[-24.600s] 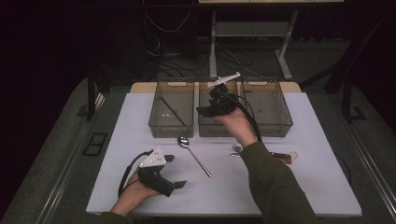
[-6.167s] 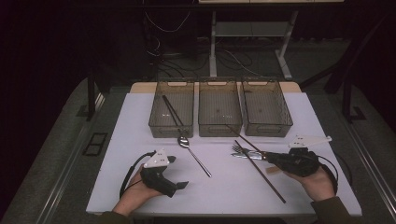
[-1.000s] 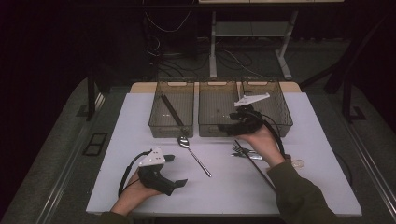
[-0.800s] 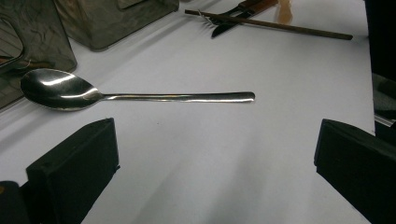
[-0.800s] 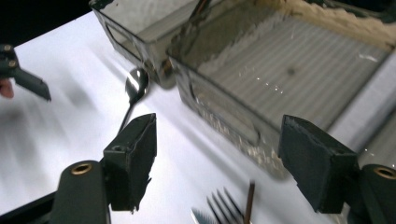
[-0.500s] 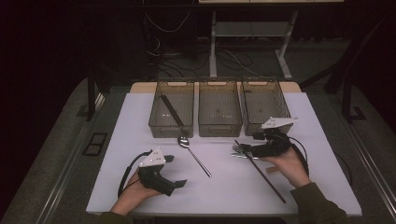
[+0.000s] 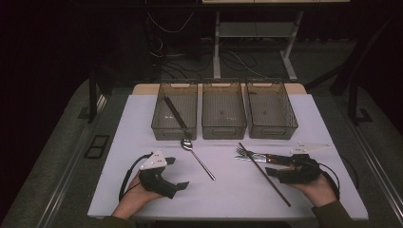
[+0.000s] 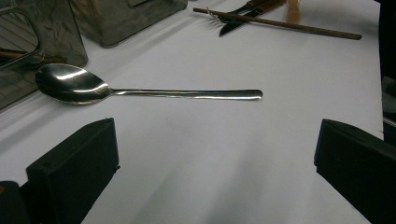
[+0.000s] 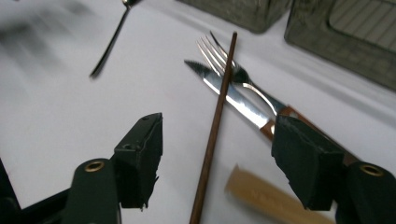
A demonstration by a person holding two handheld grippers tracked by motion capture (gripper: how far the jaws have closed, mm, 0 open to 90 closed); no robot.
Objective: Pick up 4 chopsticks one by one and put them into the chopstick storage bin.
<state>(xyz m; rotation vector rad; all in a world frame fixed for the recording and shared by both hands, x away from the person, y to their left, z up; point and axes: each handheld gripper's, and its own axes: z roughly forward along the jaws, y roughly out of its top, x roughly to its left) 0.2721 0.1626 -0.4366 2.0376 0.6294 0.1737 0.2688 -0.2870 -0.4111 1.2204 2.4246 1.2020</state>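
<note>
Glossy metal spoon (image 8: pixel 140 91), wooden chopstick (image 9: pixel 215 126)

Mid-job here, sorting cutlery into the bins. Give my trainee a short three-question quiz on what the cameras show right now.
1. True or false: the right gripper has its jaws closed on the long brown wooden chopstick.
2. Which of the three clear plastic bins already holds a dark chopstick: A left, B middle, C right?
3. Fill in: the brown chopstick on the white table lies across the steel fork and the wooden-handled ____.

Key
1. False: the jaws have just been closing, but they stand apart on either side of the chopstick and do not touch it.
2. A.
3. knife.
</note>
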